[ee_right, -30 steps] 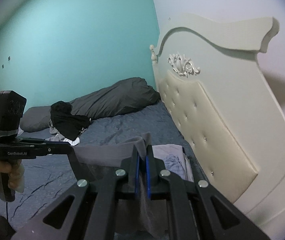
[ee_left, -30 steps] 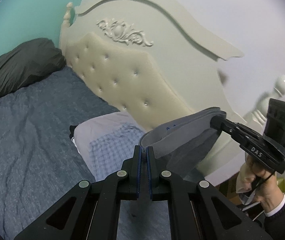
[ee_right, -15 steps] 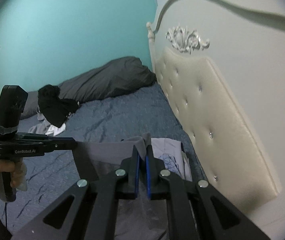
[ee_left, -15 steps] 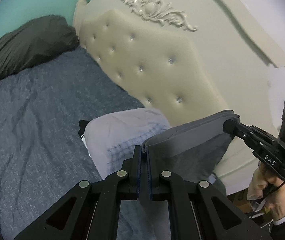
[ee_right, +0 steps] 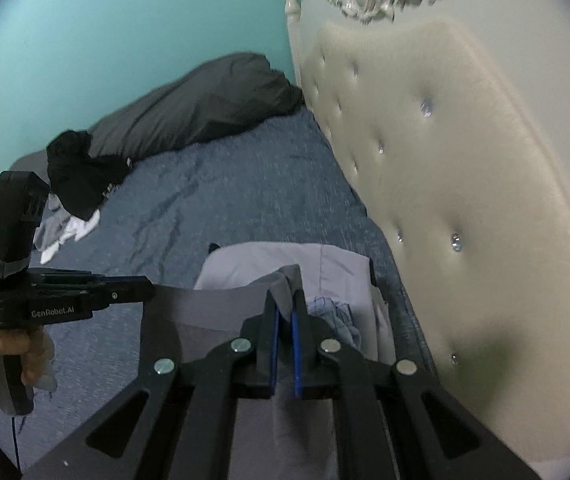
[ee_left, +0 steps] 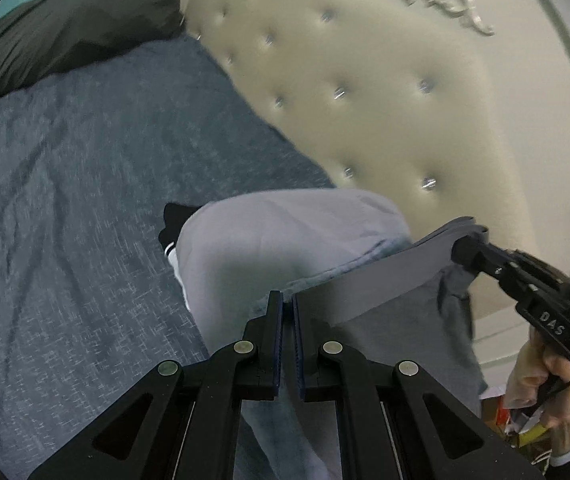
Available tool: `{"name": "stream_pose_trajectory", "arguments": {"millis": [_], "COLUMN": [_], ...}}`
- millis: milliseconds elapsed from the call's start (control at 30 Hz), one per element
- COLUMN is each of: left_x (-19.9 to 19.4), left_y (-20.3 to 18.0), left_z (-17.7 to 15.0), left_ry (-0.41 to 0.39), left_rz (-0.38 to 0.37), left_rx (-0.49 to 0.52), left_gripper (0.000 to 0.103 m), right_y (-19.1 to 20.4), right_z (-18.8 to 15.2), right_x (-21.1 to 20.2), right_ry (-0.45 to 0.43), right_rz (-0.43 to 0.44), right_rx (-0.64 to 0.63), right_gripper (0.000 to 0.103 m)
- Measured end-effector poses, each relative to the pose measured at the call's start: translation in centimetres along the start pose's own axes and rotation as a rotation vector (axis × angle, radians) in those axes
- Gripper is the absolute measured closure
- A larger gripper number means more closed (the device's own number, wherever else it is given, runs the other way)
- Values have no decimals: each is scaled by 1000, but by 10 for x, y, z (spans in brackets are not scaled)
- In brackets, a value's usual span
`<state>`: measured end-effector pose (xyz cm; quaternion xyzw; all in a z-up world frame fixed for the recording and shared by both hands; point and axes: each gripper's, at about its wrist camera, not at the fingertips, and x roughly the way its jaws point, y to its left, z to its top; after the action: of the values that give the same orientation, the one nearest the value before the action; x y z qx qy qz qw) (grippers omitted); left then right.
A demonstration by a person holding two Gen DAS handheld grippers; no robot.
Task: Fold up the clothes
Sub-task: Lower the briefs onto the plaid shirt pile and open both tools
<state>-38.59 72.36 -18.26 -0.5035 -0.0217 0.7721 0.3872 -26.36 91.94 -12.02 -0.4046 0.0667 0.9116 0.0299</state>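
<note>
I hold a grey garment [ee_left: 381, 280] stretched in the air between both grippers. My left gripper [ee_left: 287, 300] is shut on one corner of its top edge; it shows at the left of the right wrist view [ee_right: 147, 286]. My right gripper [ee_right: 284, 300] is shut on the other corner of the garment [ee_right: 213, 308]; it shows at the right of the left wrist view [ee_left: 461, 246]. The cloth hangs down over a pile of folded clothes [ee_left: 269, 240] on the bed, with a pale grey piece on top and blue checked fabric [ee_right: 337, 316] beneath.
The bed has a blue-grey sheet [ee_left: 65, 200] and a cream tufted headboard [ee_right: 445, 168] close on the right. A dark pillow [ee_right: 197, 108] and a heap of black and white clothes [ee_right: 77, 184] lie at the far side by the teal wall.
Both grippers have moved down and forward with the grey garment, closer to the folded pile and the headboard. Their grip has not changed.
</note>
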Motion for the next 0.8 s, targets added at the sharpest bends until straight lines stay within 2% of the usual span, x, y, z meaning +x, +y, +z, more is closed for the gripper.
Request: {"name": "stream_pose_trajectory", "arguments": {"millis": [333, 533, 567, 633, 667, 700, 800], "left_x": [39, 44, 42, 35, 32, 28, 18], "left_y": [24, 33, 35, 39, 40, 41, 43], "left_z": [-4, -9, -9, -8, -8, -7, -9], "left_ry": [51, 60, 53, 37, 29, 21, 9], "left_rz": [7, -9, -16, -19, -23, -29, -36], "left_rx": [-47, -88, -99, -118, -125, -127, -130], "left_gripper": [97, 92, 88, 77, 72, 71, 70], "right_y": [-9, -11, -11, -12, -14, -17, -28], "right_z": [-6, -11, -11, -12, -12, -12, -14], "right_x": [46, 58, 59, 57, 56, 52, 39], "right_ry": [99, 139, 149, 144, 141, 133, 93], "right_rz": [-40, -35, -45, -62, -70, -75, -66], "right_rx": [-7, 21, 25, 29, 36, 50, 109], "right_gripper": [98, 97, 96, 90, 81, 73, 68]}}
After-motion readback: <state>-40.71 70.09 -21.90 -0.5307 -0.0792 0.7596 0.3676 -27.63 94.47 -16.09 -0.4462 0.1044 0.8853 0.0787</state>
